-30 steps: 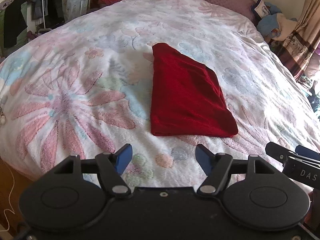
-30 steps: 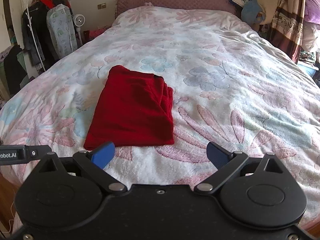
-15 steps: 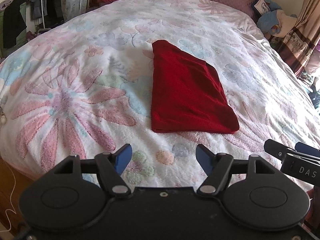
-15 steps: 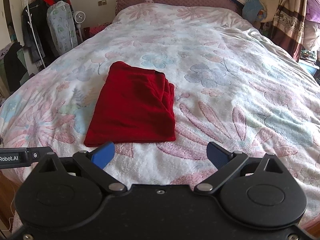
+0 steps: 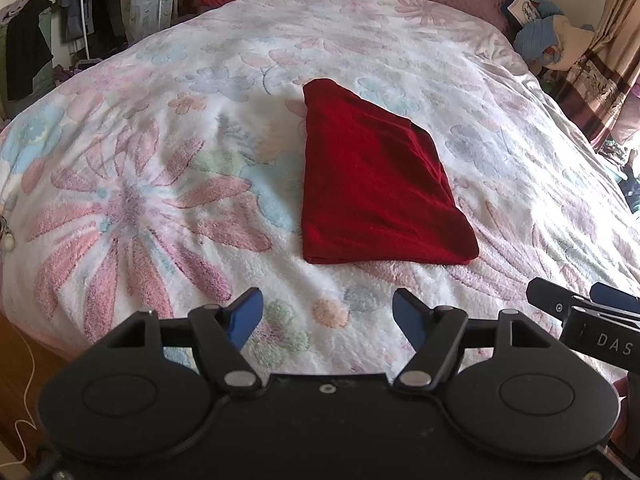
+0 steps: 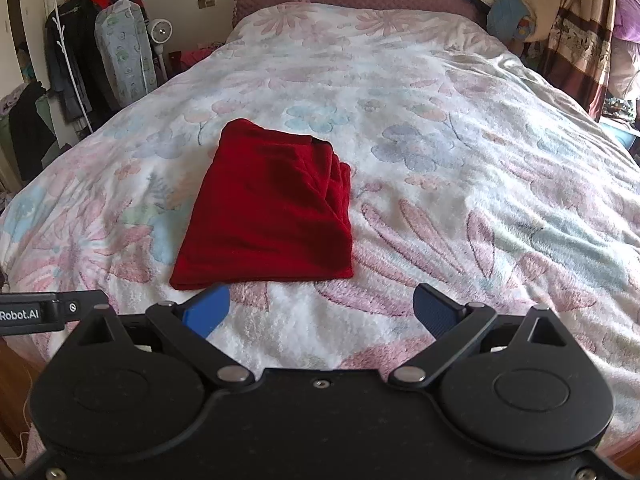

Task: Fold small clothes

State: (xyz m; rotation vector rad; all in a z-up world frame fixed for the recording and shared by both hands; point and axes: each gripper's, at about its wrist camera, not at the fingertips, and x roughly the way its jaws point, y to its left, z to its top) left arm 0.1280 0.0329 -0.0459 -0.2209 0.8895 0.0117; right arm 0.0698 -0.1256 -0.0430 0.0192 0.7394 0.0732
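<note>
A dark red garment (image 5: 372,188) (image 6: 272,212) lies folded into a flat packet on the flowered bedspread (image 5: 140,200) (image 6: 480,200). My left gripper (image 5: 328,316) hangs open above the bed's near edge, a little short of the packet's front edge, with nothing between its blue pads. The right gripper (image 6: 320,310) is open too; its left pad (image 6: 206,312) sits just before the garment's near left corner without touching it. Part of the right gripper (image 5: 580,316) shows at the right edge of the left wrist view.
A clothes rack with hanging coats (image 6: 80,48) and a small fan (image 6: 160,32) stand left of the bed. Pillows and soft toys (image 6: 508,4) pile up by the headboard, next to a curtain (image 6: 580,28). A white cable (image 5: 24,400) trails on the floor.
None of note: both grippers stay open and nearly still, and the red garment lies as before.
</note>
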